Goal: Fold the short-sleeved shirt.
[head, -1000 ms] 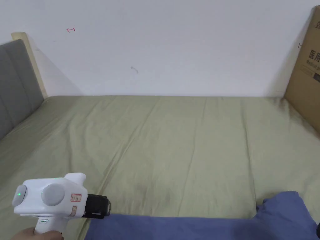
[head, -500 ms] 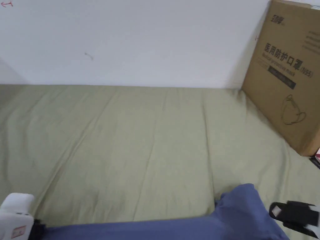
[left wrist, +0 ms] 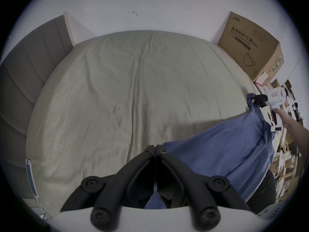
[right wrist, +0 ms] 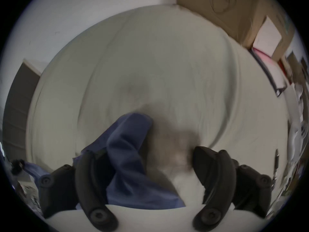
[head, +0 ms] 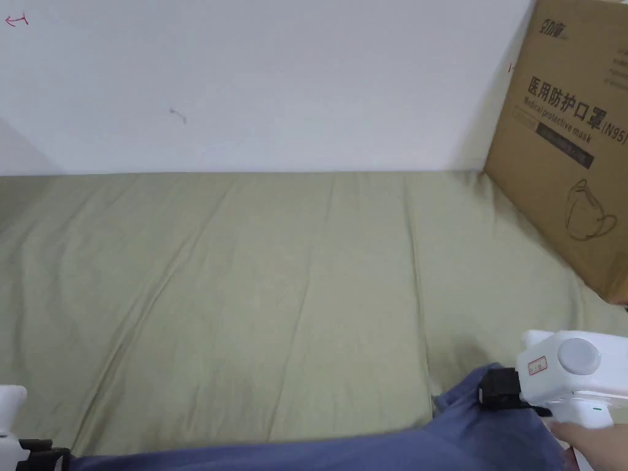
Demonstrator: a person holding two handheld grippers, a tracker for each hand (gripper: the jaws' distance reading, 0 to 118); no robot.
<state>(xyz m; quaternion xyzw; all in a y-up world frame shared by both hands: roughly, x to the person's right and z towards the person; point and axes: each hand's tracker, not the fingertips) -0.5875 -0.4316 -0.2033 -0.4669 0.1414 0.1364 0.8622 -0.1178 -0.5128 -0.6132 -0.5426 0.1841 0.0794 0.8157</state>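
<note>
A blue short-sleeved shirt [head: 368,454] hangs stretched along the near edge of the green bed [head: 276,276]. My left gripper [left wrist: 155,147] is shut on one end of it, with blue cloth [left wrist: 217,152] running out between the jaws to the right. In the head view that gripper [head: 43,457] sits at the bottom left corner. My right gripper [head: 490,389] is at the shirt's raised right end. Its jaws stand wide apart in the right gripper view [right wrist: 143,155], with a fold of the shirt [right wrist: 127,152] lying against the left jaw.
A large cardboard box [head: 570,141] leans on the wall at the bed's right end. A grey padded headboard [left wrist: 25,76] closes the left end. Cluttered items [left wrist: 284,152] lie beyond the bed's right side. The bed sheet is wide and wrinkled.
The head camera has swung right. The right gripper has come in from the lower right and moved left up to the shirt's raised end.
</note>
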